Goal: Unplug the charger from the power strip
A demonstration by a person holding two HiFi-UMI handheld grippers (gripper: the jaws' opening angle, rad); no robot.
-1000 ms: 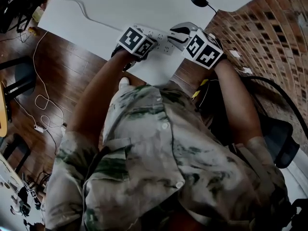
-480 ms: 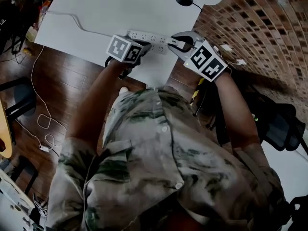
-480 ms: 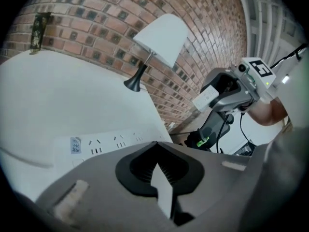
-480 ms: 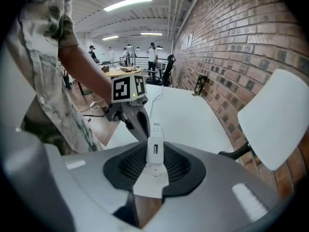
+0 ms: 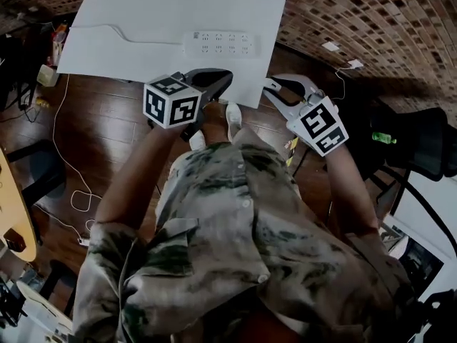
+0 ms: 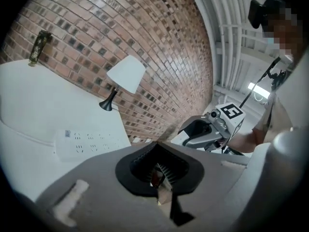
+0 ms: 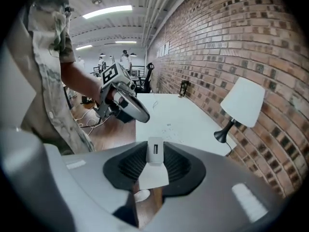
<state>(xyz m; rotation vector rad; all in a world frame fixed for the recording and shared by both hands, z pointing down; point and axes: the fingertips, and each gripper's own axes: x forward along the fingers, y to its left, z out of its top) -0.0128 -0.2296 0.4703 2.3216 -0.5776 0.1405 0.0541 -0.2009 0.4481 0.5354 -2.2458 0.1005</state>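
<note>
The white power strip (image 5: 218, 43) lies flat on the white table (image 5: 143, 20), its cord (image 5: 107, 28) trailing left; nothing is plugged into it. It also shows in the left gripper view (image 6: 87, 141). Both grippers hang off the table's near edge, over the floor. My right gripper (image 5: 278, 90) is shut on a small white charger (image 7: 154, 156), which stands upright between its pads (image 7: 178, 166) with a slot facing the camera. My left gripper (image 5: 216, 79) holds nothing, and its black pads (image 6: 169, 170) are closed together. Each gripper shows in the other's view: the left (image 7: 129, 105), the right (image 6: 203, 134).
A lamp with a white shade (image 6: 124, 76) stands at the table's far end by the brick wall (image 5: 357, 13). A black office chair (image 5: 421, 141) is on the right. Loose cables (image 5: 71, 199) lie on the wooden floor at left. The person's shoes (image 5: 233, 118) are under the table edge.
Both grippers have pulled back from the power strip, off the table and upward. The charger has come away with the right gripper, and the left has let go of the strip.
</note>
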